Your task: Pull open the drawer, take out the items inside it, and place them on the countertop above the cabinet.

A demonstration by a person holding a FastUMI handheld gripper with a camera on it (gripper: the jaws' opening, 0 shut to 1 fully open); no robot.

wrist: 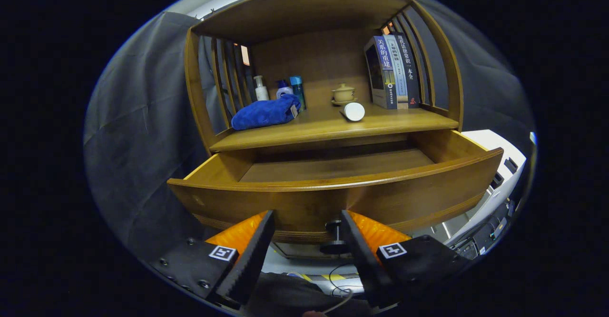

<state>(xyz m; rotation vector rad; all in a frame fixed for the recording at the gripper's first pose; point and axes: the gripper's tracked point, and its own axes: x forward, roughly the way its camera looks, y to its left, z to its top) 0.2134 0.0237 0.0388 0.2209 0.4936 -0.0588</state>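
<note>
Books (pixel 394 72) with Chinese spine titles

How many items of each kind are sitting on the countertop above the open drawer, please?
Bottles: 3 (white pump, blue-capped pump, teal)
Books: 3
Blue cloth: 1
Lidded teacup: 1
White cylinder lying on its side: 1
Total: 9
The gripper is open, its fingers flanking the drawer knob.

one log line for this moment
drawer: open | gripper: open, at knob | blue cloth: on countertop
</note>
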